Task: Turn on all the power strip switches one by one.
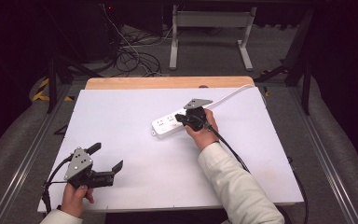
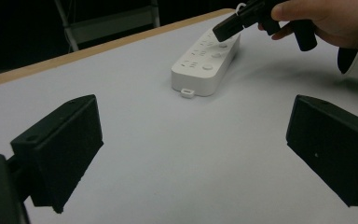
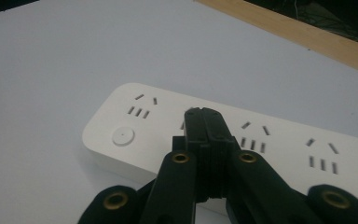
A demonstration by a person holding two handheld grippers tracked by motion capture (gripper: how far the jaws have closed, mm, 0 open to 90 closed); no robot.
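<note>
A white power strip (image 1: 168,125) lies at an angle near the middle of the white table (image 1: 121,107), and its white cord (image 1: 233,92) runs off to the far right edge. My right gripper (image 1: 180,118) is shut with nothing between its jaws. Its joined tips (image 3: 204,116) point down at the strip's top face (image 3: 284,149), just past the round button (image 3: 123,136); I cannot tell whether they touch it. My left gripper (image 1: 107,157) stands open near the front left corner, well apart from the strip (image 2: 205,60), with bare table between its black pads (image 2: 60,149).
A wooden strip (image 1: 168,82) borders the table's far edge. Beyond it stand a white metal frame (image 1: 209,32) and loose cables (image 1: 130,56) on the floor. Metal rails (image 1: 32,144) run along both sides of the table.
</note>
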